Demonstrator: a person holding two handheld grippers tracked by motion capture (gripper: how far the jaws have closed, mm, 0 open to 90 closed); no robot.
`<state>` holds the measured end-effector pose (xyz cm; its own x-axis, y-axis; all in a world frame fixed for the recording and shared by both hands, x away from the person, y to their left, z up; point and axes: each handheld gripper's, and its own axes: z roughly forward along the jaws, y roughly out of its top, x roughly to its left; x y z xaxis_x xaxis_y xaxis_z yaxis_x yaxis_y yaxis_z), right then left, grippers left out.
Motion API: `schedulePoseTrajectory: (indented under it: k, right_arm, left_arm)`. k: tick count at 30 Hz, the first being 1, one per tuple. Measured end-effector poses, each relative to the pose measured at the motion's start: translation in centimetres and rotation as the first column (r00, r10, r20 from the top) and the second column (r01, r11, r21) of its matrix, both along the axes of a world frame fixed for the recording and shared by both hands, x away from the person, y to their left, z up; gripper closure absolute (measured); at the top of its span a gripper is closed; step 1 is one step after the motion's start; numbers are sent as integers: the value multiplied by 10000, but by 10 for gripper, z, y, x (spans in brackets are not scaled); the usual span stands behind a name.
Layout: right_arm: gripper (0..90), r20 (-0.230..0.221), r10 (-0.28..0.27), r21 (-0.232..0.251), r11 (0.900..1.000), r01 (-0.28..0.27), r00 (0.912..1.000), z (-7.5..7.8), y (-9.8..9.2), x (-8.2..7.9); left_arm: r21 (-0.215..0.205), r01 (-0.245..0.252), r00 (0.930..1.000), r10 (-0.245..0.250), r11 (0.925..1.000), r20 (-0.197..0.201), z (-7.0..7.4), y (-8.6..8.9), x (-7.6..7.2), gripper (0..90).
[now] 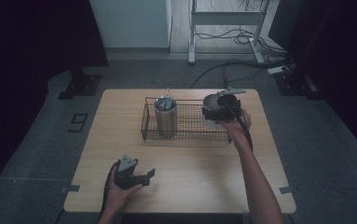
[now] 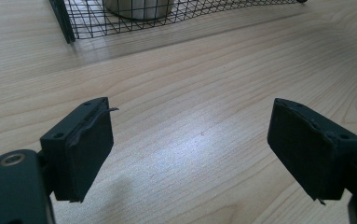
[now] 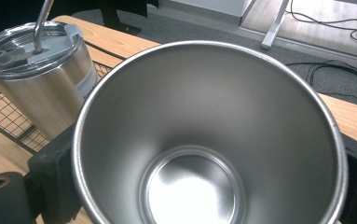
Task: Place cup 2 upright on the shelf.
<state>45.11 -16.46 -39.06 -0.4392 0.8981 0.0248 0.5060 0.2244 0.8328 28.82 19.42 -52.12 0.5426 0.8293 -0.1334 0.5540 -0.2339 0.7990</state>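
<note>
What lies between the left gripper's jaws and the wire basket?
Bare wooden table: the left gripper view shows nothing between the open left gripper and the wire basket.

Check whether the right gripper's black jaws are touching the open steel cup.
Touching. In the right gripper view, the black jaws of the right gripper press against both sides of the open stainless-steel cup, just under its rim.

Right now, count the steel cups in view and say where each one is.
2. The lidded tumbler with a straw stands at the left end of the wire basket. The open cup is held between the right gripper's jaws at the basket's right end.
</note>
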Motion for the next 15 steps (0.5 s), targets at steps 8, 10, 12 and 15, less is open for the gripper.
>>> schedulePoseTrajectory:
  k: [8, 10, 12, 15]
  right_arm:
    - [65, -159, -78, 24, 10000, 79, 9998, -6, 1, 10]
    - [65, -195, -107, 18, 9999, 108, 9998, -9, 1, 13]
    - [65, -227, -109, 21, 9999, 110, 9997, -10, 1, 15]
    - [65, -318, -140, 47, 9999, 141, 9994, -13, 0, 20]
  left_arm:
    - [20, 75, 10000, -75, 10000, -5, 0, -2, -1, 145]
    - [-24, 89, 10000, -89, 10000, 11, 1, -1, -1, 144]
    - [-7, 77, 9999, -77, 10000, 64, 2, -2, -1, 145]
    - [10, 70, 9999, -70, 10000, 74, 1, -2, -1, 145]
